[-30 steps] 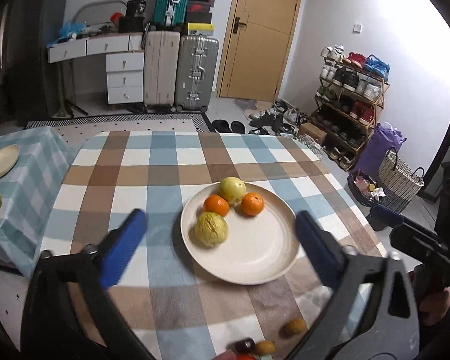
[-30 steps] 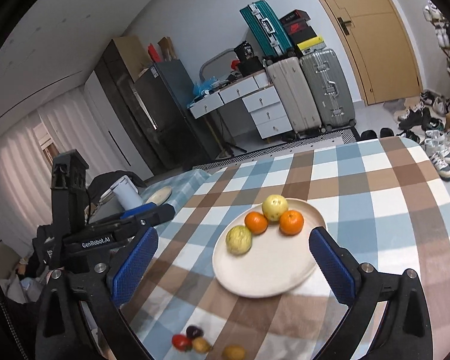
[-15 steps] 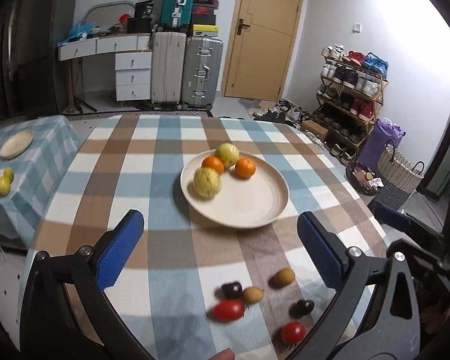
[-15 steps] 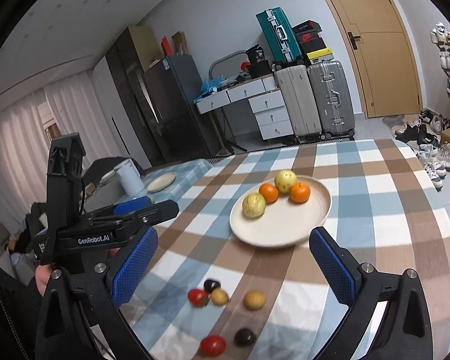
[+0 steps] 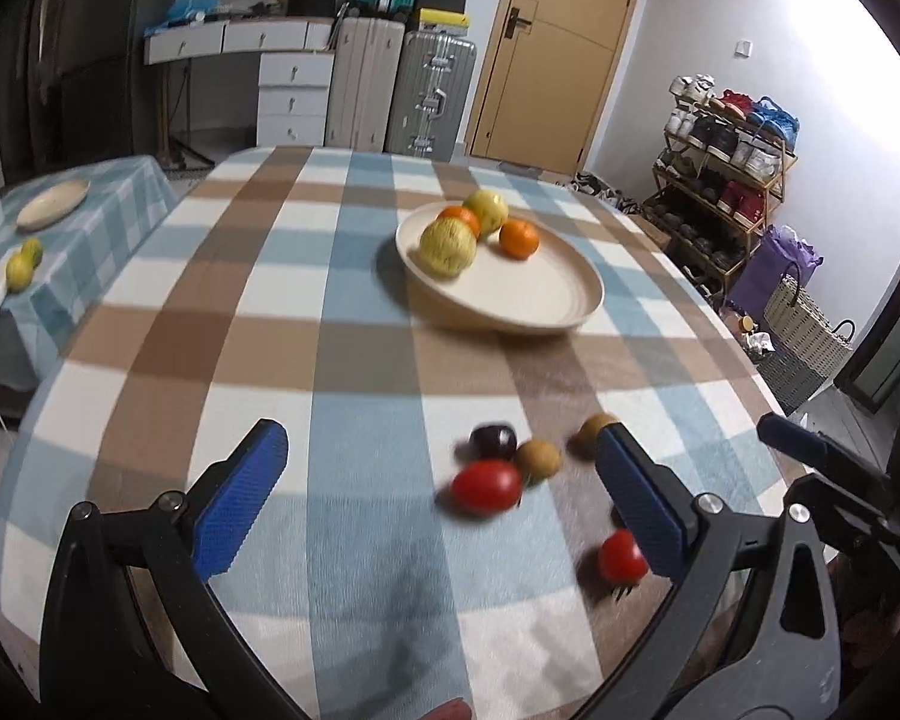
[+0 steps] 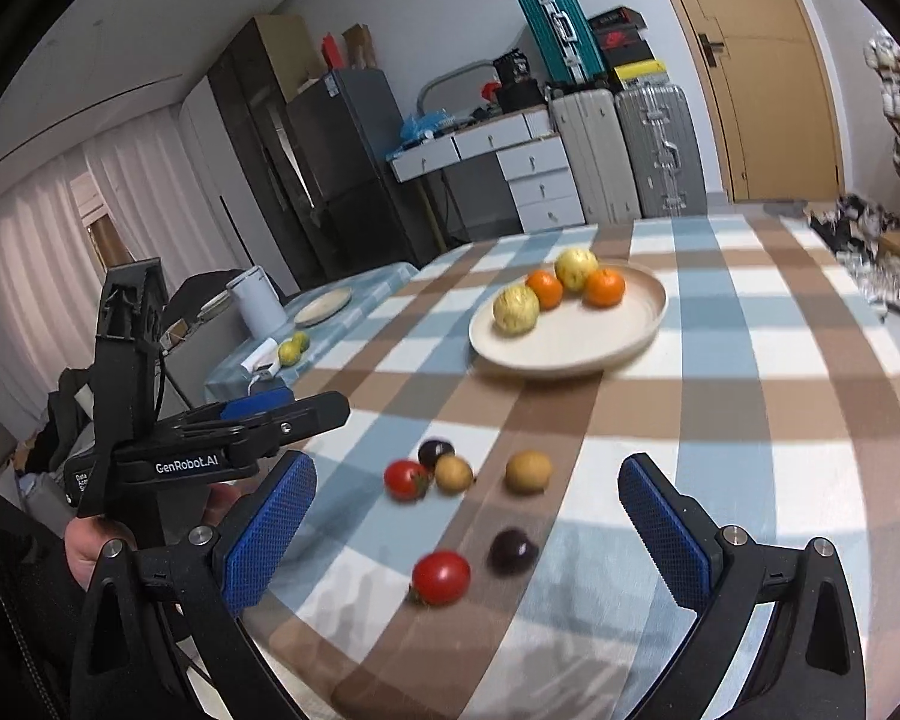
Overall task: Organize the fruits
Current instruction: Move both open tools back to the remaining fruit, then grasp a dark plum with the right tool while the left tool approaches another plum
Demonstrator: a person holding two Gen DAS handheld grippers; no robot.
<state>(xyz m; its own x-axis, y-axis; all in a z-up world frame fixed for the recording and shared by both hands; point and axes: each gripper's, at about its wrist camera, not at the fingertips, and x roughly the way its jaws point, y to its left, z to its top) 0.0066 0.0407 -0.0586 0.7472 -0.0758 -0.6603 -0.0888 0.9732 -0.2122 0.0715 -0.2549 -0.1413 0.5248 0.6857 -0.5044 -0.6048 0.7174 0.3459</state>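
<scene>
Checked cloth covers counter (image 5: pixel 258 324). Left wrist view: left gripper (image 5: pixel 438 486) jaws spread, holding nothing, above loose fruit; red tomato (image 5: pixel 486 485), dark plum (image 5: pixel 493 441), brown fruit (image 5: pixel 537 459) between fingers. Beige plate (image 5: pixel 540 294) farther back carries two oranges, two yellow-green fruits.

Right wrist view: right gripper (image 6: pixel 468 516) jaws spread, empty; second tomato (image 6: pixel 441 577), second plum (image 6: pixel 513 551) on cloth between fingers; plate (image 6: pixel 570 342) beyond.

A cream plate (image 6: pixel 570 348) on the checked tabletop (image 6: pixel 750 420) holds two oranges (image 6: pixel 605 288) and two yellow-green fruits (image 6: pixel 515 310), bunched at its far side. Nearer lie six small loose fruits: two red tomatoes (image 6: pixel 441 577), two dark ones, perhaps plums (image 6: pixel 513 551), though blurred, and two brownish ones (image 6: pixel 528 471). One tomatoes, plum and brown fruit cluster together, touching.
</scene>
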